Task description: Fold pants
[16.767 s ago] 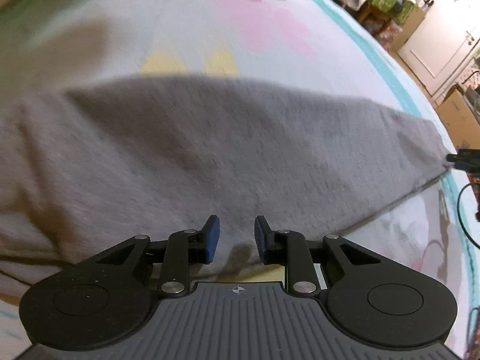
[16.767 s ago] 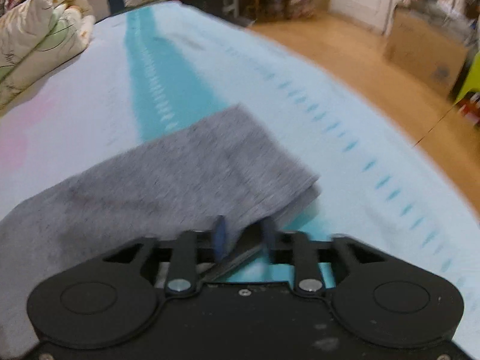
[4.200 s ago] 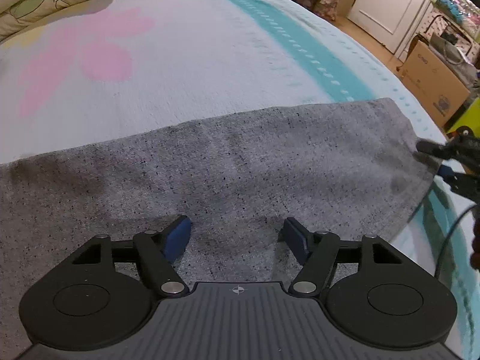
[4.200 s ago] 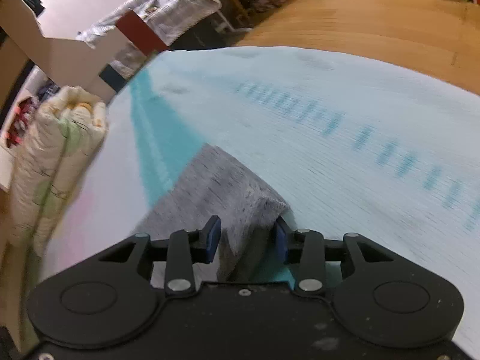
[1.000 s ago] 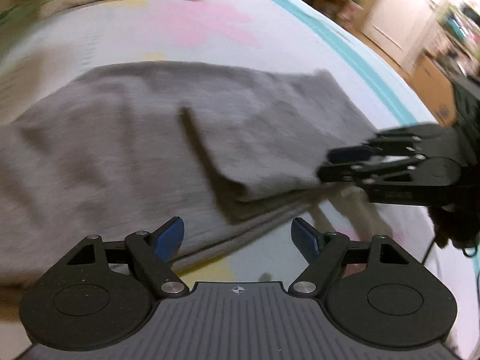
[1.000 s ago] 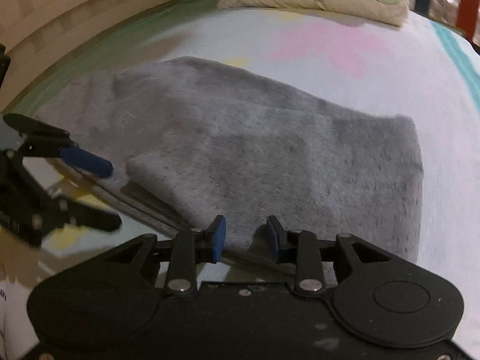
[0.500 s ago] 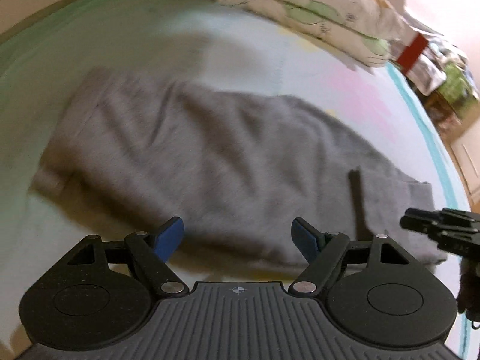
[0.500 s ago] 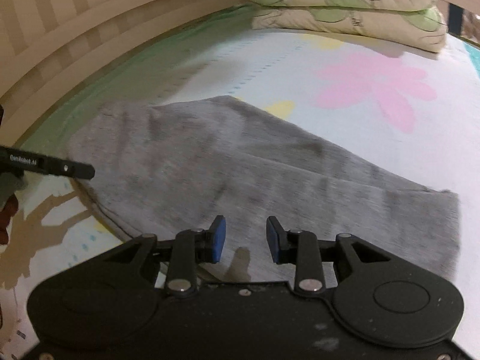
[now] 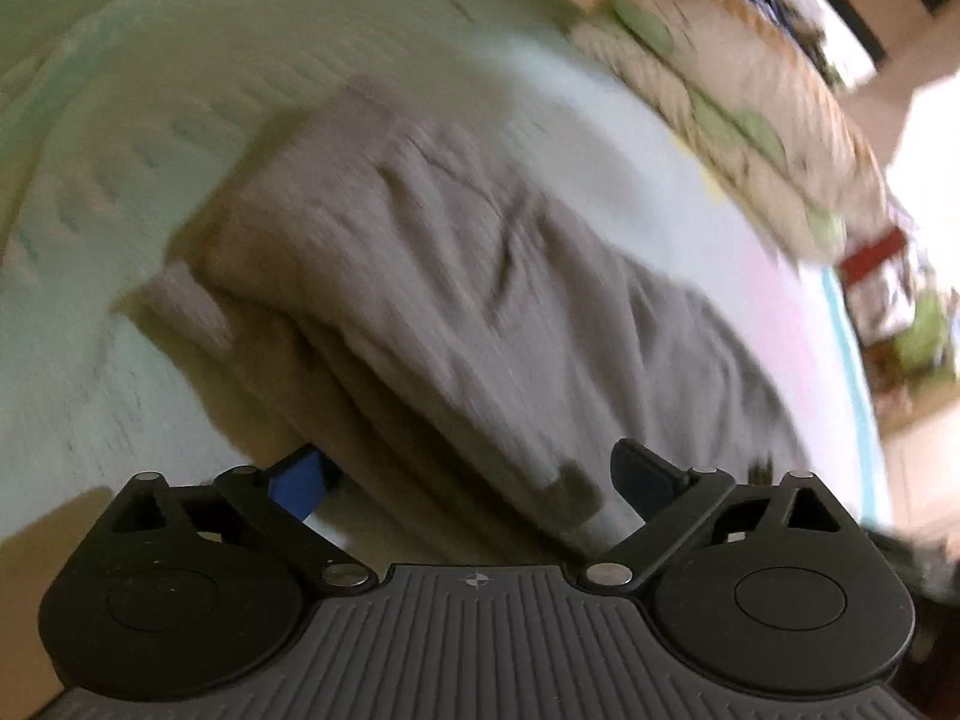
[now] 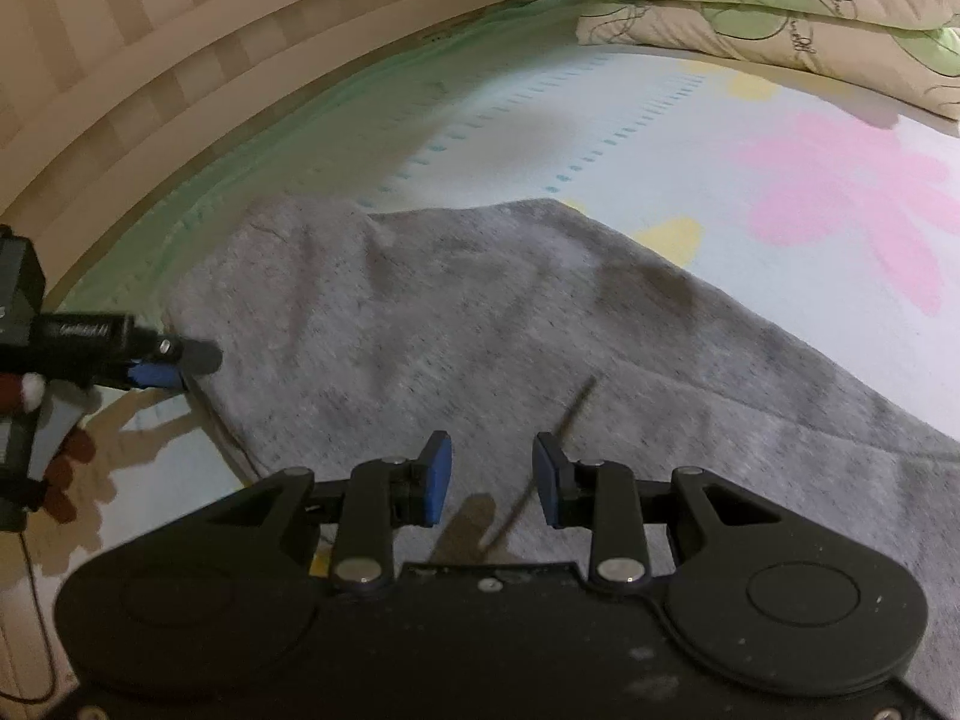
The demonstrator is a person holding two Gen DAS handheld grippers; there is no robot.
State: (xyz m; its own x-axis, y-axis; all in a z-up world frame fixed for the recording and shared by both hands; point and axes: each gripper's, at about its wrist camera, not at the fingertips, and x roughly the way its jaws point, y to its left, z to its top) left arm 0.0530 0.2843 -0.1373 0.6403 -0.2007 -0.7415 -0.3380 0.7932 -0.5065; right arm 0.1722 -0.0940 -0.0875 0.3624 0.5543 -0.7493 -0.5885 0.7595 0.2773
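With your left claw [image 9: 465, 474] just spread wide around the waistband corner of the grey pants [image 10: 540, 324] lying on the bed [image 10: 660, 138], and your right claw [image 10: 492, 474] part-open, pinching nothing, closing shallow could catch only the top layer and skew the fold.

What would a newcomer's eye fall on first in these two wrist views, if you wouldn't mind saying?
The grey pants spread flat across the bed's pale sheet dominate both views. The left gripper, whose jaws have just been opening, stands wide over the pants' thick layered end at the green side, gripping nothing; the right gripper hovers part open over the cloth. A big pink flower print and folded leaf-patterned bedding lie beyond.
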